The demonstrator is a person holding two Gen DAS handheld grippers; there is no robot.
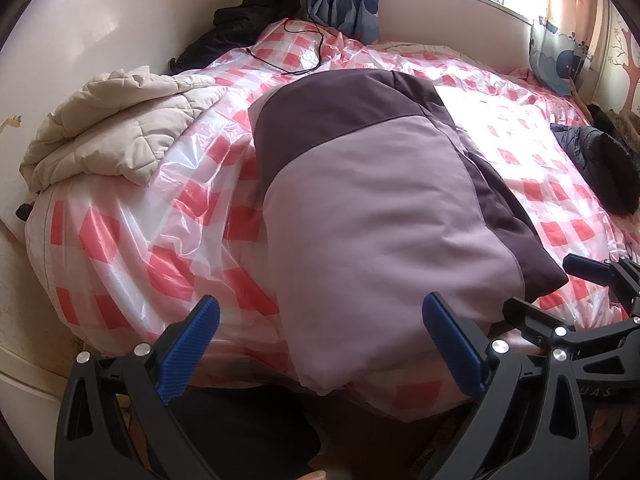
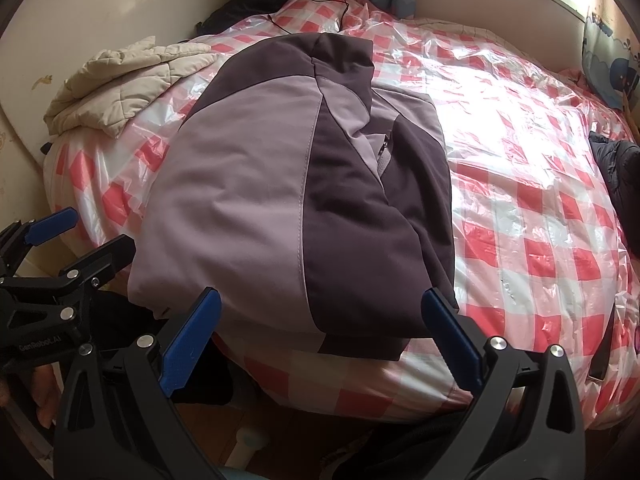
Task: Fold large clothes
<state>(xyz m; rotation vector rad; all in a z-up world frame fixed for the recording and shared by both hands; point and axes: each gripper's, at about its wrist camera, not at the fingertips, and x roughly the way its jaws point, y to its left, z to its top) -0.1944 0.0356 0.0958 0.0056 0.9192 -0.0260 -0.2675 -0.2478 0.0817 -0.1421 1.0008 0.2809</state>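
**Folded jacket at the bed's near edge, both grippers empty**

I am working in a small bedroom, over a bed covered by a glossy red-and-white checked plastic sheet. Closest to me, the left gripper has its blue fingers spread wide with nothing between them. The right gripper is likewise spread and empty, hovering just short of the bundle.

The jacket, lilac with dark purple panels, lies folded into a thick block at the near edge of the bed, its lower end slightly overhanging. I judge it soft, padded and fairly light but bulky. The shell looks smooth, so it should slide easily on the plastic, and a thin pinch could slip. I would take the near hem at its two corners, biting through several layers, not at the puffy middle.

A small zip pull shows in the fold on the right half.

Farther back, a cream quilted coat sits by the left wall, a black garment lies at the head of the bed with a cable trailing over the sheet, and another dark coat is cut off at the right.

I cannot see the sleeves or hood, nor what lies under the bundle. The window glare washes out the sheet's far side.
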